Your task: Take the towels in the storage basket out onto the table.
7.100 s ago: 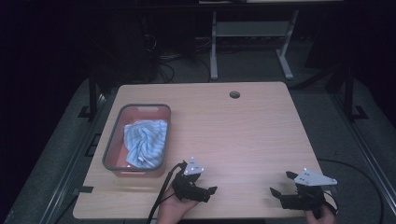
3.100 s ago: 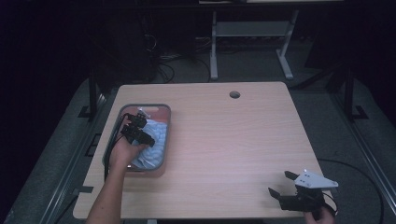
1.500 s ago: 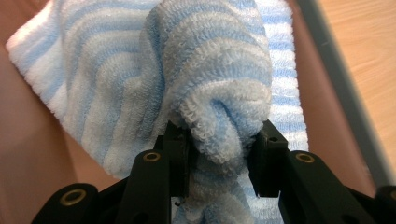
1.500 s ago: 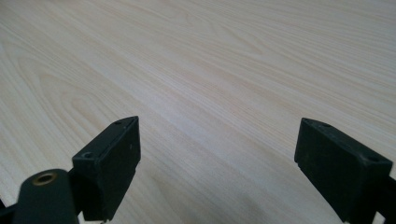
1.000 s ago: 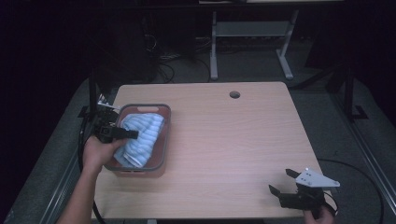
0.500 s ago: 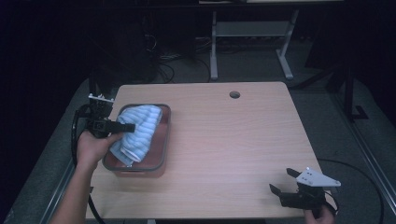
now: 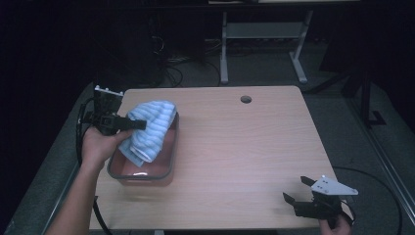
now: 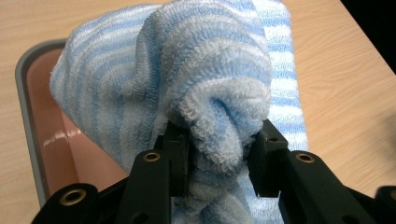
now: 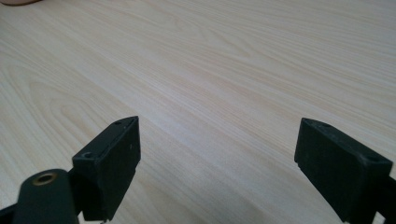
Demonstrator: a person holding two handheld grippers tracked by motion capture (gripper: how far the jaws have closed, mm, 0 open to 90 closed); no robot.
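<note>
High view: left gripper [image 7: 131, 124] at the far left of the table, jaws clamped on a bunched fold of the blue-and-white striped terry towel [image 7: 149, 128], which is half lifted out of the grey-rimmed rectangular tray with pink inside [image 7: 169, 161]; the towel's lower end hangs into the tray, its upper part drapes over the far rim. Right gripper [image 7: 297, 203] rests at the near right corner of the light wooden table [image 7: 244, 147], well apart from the tray, holding nothing. Round cable hole [image 7: 245, 99] sits at the far edge; a grey metal frame stand [image 7: 259, 36] and floor cables lie beyond the table, out of the way. Left gripper view: both black pads pinch a thick rolled ridge of towel [image 8: 210, 93], grip looks deep and centred, tray wall [image 8: 28, 116] below left, pink floor partly bare. To do this lift well, I'd judge: keep the pinch firm, raise straight until the hanging end clears the rim, so the tail doesn't drag or tip the tray. Right gripper view: jaws spread wide over bare wood [image 9: 210, 84], nothing between them. Table right of the tray is free for laying the towel down.
</note>
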